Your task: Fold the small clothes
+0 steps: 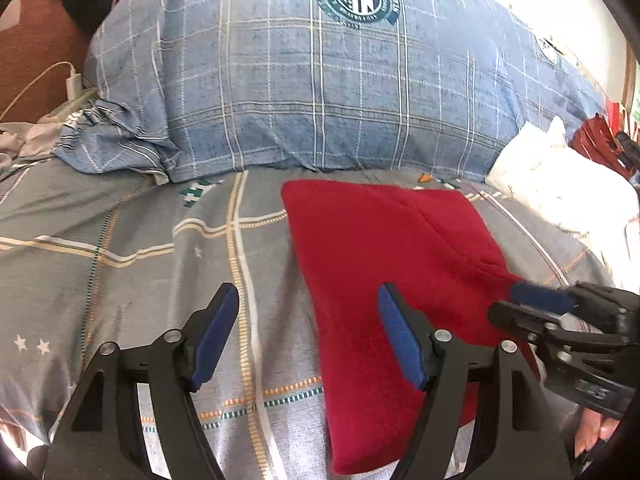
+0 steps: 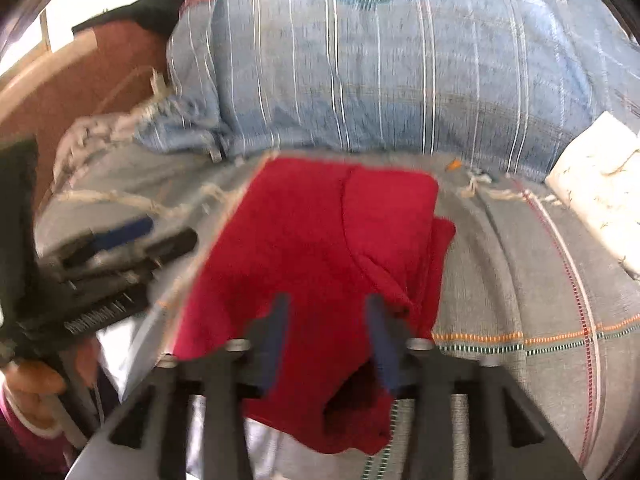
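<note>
A red fleece garment lies partly folded on the grey bedsheet. It also shows in the right wrist view, which is blurred. My left gripper is open and empty, hovering over the garment's left edge. My right gripper is open over the garment's near right part, where the cloth bunches against the right finger. The right gripper appears in the left wrist view at the garment's right side. The left gripper appears in the right wrist view to the left of the garment.
A big blue plaid pillow lies behind the garment. A white pillow sits at the right. A white charger and cable and crumpled cloth lie at the left by a brown headboard. The bedsheet also shows at the right.
</note>
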A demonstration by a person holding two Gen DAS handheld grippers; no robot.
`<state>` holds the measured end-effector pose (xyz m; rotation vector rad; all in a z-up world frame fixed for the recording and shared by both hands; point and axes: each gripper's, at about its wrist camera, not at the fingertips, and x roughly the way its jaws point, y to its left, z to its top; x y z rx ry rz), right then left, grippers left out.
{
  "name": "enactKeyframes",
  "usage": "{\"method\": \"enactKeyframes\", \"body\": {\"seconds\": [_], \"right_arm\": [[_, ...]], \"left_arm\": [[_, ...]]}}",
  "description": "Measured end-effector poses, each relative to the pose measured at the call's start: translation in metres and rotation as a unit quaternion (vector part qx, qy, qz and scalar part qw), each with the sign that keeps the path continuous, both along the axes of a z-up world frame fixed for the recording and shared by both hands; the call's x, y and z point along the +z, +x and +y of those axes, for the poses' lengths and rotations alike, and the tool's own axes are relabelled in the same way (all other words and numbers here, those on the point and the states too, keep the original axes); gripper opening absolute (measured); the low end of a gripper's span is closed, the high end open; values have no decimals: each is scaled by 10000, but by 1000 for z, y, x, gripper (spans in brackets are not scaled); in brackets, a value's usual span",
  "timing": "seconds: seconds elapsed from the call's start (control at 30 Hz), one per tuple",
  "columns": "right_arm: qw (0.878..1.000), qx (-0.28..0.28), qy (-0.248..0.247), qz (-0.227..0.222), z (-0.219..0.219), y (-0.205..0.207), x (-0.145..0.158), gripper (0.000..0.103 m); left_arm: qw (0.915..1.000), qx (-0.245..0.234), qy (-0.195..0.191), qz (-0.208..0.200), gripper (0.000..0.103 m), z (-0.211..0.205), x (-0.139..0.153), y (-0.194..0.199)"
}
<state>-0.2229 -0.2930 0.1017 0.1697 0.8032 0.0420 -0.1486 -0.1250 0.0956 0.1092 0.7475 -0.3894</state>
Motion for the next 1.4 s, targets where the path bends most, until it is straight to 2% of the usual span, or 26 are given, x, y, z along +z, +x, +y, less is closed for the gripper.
{"method": "enactKeyframes", "body": {"seconds": [0.13,0.37,0.47,0.67,1.4], "right_arm": [[9991,-262,-170,-271,7,-7,17,61],[9981,-512,-135,-304,8,-8,23,67],[9976,-573,-180,-343,8,-11,25,73],[9974,-599,-203,-360,11,-13,25,75],[9977,-533,-322,-279,21,-5,18,76]], "left_arm": [[9999,55,-2,-109,74,2,6,-6],[9997,32,-73,-250,75,2,17,-17],[9994,48,-65,-325,75,3,20,-20],[9989,123,-49,-441,75,4,23,-25],[9980,258,7,-580,75,8,23,-24]]}}
